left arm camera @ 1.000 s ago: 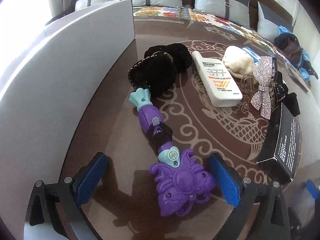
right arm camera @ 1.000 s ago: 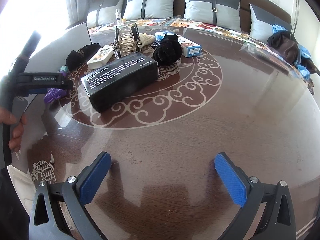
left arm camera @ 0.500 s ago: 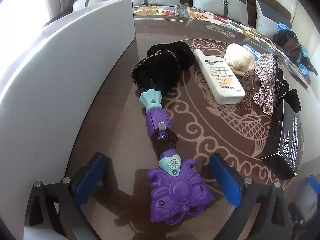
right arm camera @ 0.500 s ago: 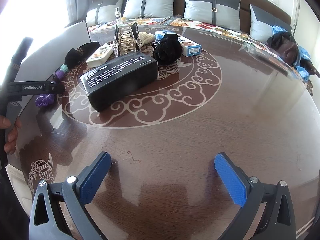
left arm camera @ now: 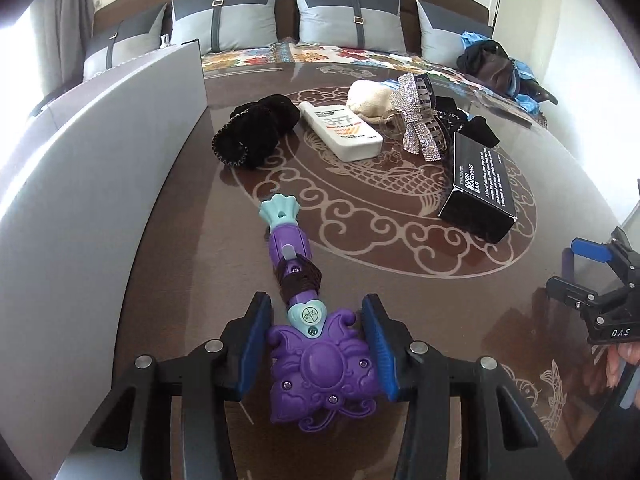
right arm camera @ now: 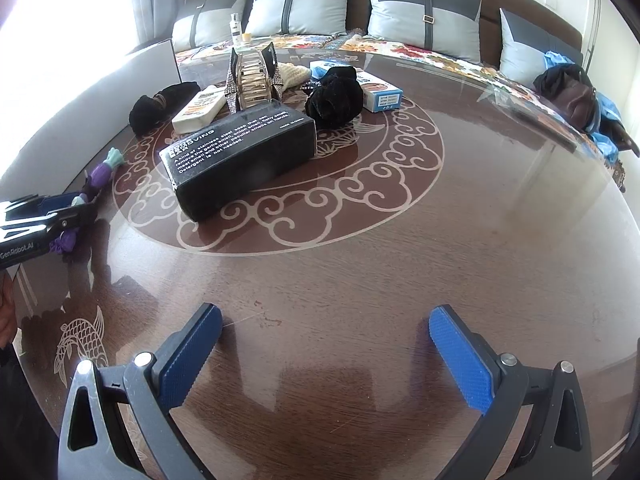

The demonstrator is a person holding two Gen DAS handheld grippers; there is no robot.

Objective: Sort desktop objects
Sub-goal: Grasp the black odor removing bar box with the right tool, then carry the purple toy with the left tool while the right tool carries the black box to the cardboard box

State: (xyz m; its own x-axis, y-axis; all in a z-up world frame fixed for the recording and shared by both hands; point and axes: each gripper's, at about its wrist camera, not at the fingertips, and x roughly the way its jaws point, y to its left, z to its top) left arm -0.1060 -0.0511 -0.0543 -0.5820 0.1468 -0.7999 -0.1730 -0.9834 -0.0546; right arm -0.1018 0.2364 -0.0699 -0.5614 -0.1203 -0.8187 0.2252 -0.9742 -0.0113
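Note:
A purple toy wand (left arm camera: pixel 304 320) with a teal tip lies on the brown patterned table (left arm camera: pixel 420 300). My left gripper (left arm camera: pixel 318 354) is shut on the wand's ornate purple head, blue pads against both sides. The wand also shows at the left of the right wrist view (right arm camera: pixel 102 174), with the left gripper (right arm camera: pixel 48 216) around it. My right gripper (right arm camera: pixel 324 364) is open and empty above bare table near the front edge. Farther back lie a black box (left arm camera: pixel 478 184), a white bottle (left arm camera: pixel 340 130), black scrunchies (left arm camera: pixel 252 132) and a rhinestone bow clip (left arm camera: pixel 416 120).
A white panel (left arm camera: pixel 92 184) stands along the table's left side. A cream pouch (left arm camera: pixel 370 96), a black fabric piece (right arm camera: pixel 334 96) and a blue-white box (right arm camera: pixel 376 90) lie at the back. A sofa with grey cushions (left arm camera: pixel 344 20) is behind the table.
My left gripper has closed onto the wand's purple head. It was open around it before. The wand now sits farther from the black scrunchies. My right gripper has hardly moved.

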